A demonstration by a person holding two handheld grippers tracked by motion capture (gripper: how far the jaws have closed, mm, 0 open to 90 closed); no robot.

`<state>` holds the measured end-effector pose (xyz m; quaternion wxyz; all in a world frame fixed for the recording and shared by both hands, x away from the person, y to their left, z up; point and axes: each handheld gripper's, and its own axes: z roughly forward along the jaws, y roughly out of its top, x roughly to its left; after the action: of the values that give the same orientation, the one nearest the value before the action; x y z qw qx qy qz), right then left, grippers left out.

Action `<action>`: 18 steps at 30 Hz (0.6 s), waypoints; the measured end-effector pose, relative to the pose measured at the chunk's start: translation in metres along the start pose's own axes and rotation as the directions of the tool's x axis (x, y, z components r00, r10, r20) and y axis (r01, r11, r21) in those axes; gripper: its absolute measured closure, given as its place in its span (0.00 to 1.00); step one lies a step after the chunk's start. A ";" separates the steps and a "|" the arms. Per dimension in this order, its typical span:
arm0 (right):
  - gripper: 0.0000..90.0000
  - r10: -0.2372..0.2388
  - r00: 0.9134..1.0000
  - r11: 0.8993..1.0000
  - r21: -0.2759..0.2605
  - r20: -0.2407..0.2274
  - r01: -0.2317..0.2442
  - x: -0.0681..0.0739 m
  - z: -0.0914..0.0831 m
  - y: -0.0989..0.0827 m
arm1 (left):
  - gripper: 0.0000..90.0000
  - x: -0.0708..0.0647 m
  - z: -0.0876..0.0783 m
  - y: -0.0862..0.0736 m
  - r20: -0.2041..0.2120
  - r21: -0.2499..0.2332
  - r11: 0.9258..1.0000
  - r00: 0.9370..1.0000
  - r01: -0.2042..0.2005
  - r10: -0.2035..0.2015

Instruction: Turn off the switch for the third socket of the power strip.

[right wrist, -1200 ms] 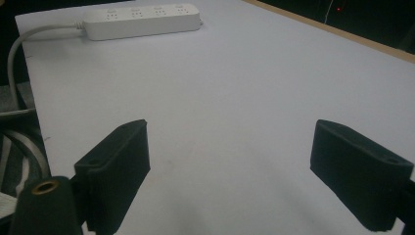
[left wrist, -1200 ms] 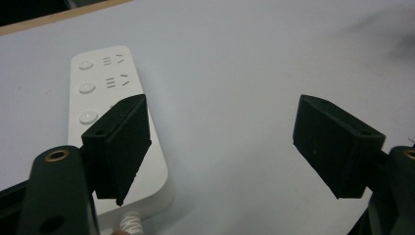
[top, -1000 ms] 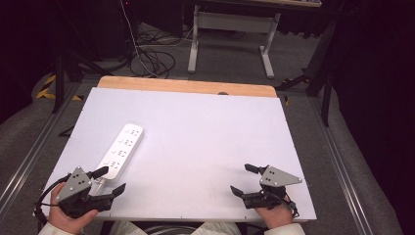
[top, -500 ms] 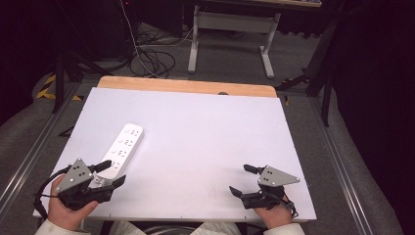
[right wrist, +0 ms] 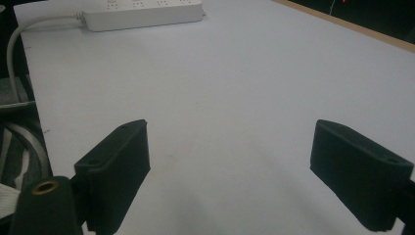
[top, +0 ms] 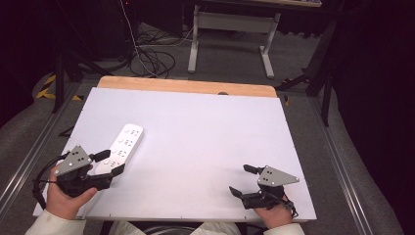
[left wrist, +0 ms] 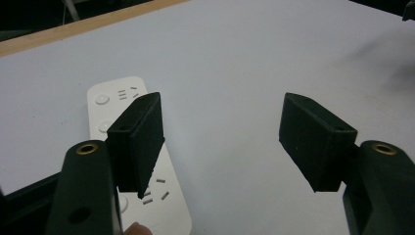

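Note:
A white power strip [top: 125,143] lies on the left part of the white table top [top: 205,132], its white cable [right wrist: 17,41] trailing off the near edge. My left gripper [top: 112,162] hovers over the strip's near end. It is open, its jaws have just been closing a little, and nothing is between them. In the left gripper view the power strip [left wrist: 113,99] lies under the left jaw of that gripper [left wrist: 222,134]. My right gripper [top: 240,179] rests open near the front right edge, over bare table. The right gripper view has this gripper [right wrist: 230,152] open and the power strip [right wrist: 147,12] far off.
A wooden strip [top: 186,86] runs along the table's far edge. Beyond it, on the floor, are loose black cables [top: 147,56] and a grey desk frame [top: 230,24]. Metal rails [top: 342,161] flank the table on both sides.
My left hand has risen and moved forward, so its gripper is now over the strip's near end, with jaws slightly narrower. The right gripper has stayed put.

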<state>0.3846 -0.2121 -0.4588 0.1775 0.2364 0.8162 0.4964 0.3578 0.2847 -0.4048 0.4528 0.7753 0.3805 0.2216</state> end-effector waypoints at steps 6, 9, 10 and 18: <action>0.17 0.003 1.000 1.000 -0.001 0.001 -0.003 0.000 0.000 0.000 | 0.38 0.004 0.003 0.008 -0.002 0.007 1.000 1.000 0.000 0.000; 0.17 0.003 1.000 1.000 -0.002 -0.001 -0.003 0.000 0.000 0.000 | 0.37 0.005 0.005 0.012 -0.007 0.022 1.000 1.000 -0.005 0.005; 0.17 0.003 1.000 1.000 -0.002 0.000 -0.003 -0.001 0.000 0.000 | 0.37 0.005 0.005 0.012 -0.007 0.022 1.000 1.000 -0.005 0.005; 0.17 0.002 1.000 1.000 -0.001 0.000 -0.002 -0.001 0.000 0.000 | 0.37 0.011 0.010 0.022 -0.033 0.049 0.998 0.999 -0.031 0.032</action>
<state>0.3853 -0.2131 -0.4590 0.1771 0.2373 0.8157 0.4970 0.3800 0.2815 -0.3901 0.4238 0.7881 0.3811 0.2326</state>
